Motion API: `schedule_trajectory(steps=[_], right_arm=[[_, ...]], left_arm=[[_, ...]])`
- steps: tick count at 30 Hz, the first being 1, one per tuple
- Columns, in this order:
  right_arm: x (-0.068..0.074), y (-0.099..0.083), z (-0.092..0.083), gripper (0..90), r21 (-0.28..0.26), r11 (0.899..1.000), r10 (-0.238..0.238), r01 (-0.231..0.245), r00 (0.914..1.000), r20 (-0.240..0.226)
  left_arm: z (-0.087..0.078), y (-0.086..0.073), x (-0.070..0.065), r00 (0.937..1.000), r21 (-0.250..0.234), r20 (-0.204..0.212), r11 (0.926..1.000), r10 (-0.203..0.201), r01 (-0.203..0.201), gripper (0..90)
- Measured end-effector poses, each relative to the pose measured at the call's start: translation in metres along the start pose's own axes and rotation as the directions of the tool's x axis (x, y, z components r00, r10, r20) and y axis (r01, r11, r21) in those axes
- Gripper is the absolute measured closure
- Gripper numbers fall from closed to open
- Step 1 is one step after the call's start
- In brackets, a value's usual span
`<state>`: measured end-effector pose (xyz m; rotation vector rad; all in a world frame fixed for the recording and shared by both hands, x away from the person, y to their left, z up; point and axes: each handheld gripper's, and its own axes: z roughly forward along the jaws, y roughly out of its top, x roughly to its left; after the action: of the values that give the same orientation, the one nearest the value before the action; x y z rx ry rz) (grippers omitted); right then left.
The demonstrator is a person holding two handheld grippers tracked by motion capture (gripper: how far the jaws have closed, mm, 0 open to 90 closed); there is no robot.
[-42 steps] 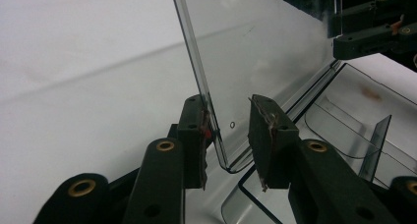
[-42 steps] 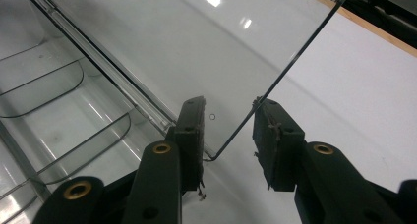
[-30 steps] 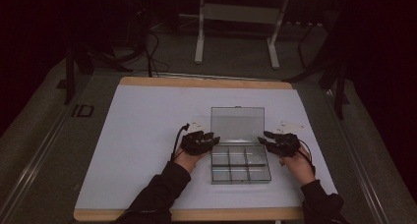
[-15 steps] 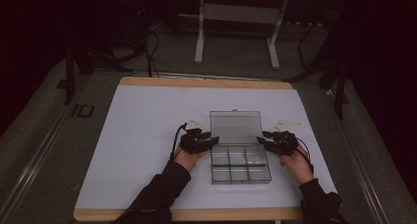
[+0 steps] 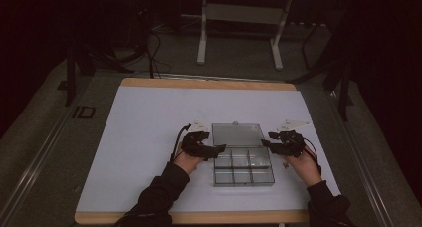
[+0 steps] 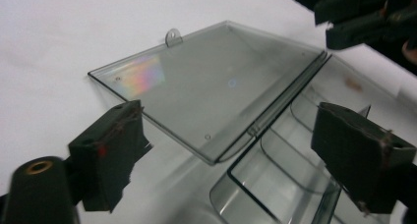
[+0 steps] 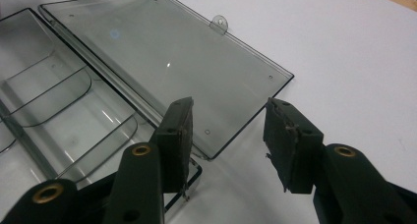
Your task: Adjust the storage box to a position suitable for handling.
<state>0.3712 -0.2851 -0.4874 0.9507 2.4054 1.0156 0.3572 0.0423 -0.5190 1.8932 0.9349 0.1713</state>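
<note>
Surface: a wide white sheet (image 5: 149,137) on a wood-edged board carries everything; both pairs of fingers hang low over its near half.
Box: a clear plastic compartment box (image 5: 244,168) with thin dividers sits on the surface between the two pairs of fingers, the left pair at its left edge, the right pair at its right edge. It stands open.
Lid: the clear flat hinged lid (image 5: 238,135) lies folded back flat on the surface on the far side of the tray, just beyond both pairs of fingers. In the left gripper view the lid (image 6: 206,86) spreads ahead between the two pads, its hinge line running toward the right pad. In the right gripper view the lid's (image 7: 167,52) near corner lies in the gap between the pads, below them.
Left gripper: the black left gripper (image 5: 219,150) points at the box's left rim near the hinge. Its fingers (image 6: 110,153) have just been opening and stand wide apart; the corner of the lid and the tray wall lie between them, but the pads press on nothing.
Right gripper: the black right gripper (image 5: 266,143) points at the box's right rim near the hinge. Its fingers (image 7: 290,143) have just been opening a little and stand part open, with no hold on anything.
Latch tab: a small clear tab (image 7: 219,23) juts from the lid's far edge, well beyond the fingers.
</note>
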Motion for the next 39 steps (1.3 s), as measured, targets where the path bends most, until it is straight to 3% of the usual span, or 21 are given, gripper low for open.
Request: schedule_trajectory(steps=[2,6,12,21,27,29,39], right_arm=[[-0.001,0.0,-0.002,52.1,0.005,1.0,-0.003,0.003,1.0,-0.005],[-0.003,0.0,-0.006,49.7,0.007,1.0,0.004,-0.003,0.9999,-0.01],[-0.005,-0.001,-0.015,46.5,0.012,1.0,0.003,-0.003,0.9998,-0.018],[-0.013,-0.009,-0.027,44.1,0.029,0.999,0.02,-0.019,0.9995,-0.026],[-0.017,-0.02,-0.04,43.4,0.05,0.999,0.009,-0.009,0.9998,-0.016],[-0.018,-0.023,-0.043,43.8,0.056,0.998,-0.001,0.001,1.0,0.006],[-0.027,-0.038,-0.06,44.8,0.087,0.996,0.001,0.0,0.9999,-0.013]], left_arm=[[-0.001,-0.001,-0.001,0.9998,-0.003,0.019,1.0,0.008,-0.008,7.8],[-0.004,-0.002,-0.004,0.9994,0.002,0.018,0.9995,0.03,-0.03,3.0],[-0.01,-0.002,-0.004,0.9991,-0.016,0.008,0.999,0.042,-0.042,2.9],[-0.023,-0.013,-0.007,0.9977,-0.006,-0.012,0.9978,0.066,-0.066,2.9],[-0.039,-0.02,-0.005,0.9981,-0.015,-0.026,0.9983,0.056,-0.056,2.9],[-0.044,-0.023,-0.004,0.9976,-0.013,-0.033,0.998,0.061,-0.061,2.9],[-0.065,-0.045,0.0,0.9973,0.004,-0.054,0.9987,0.05,-0.05,2.9]])
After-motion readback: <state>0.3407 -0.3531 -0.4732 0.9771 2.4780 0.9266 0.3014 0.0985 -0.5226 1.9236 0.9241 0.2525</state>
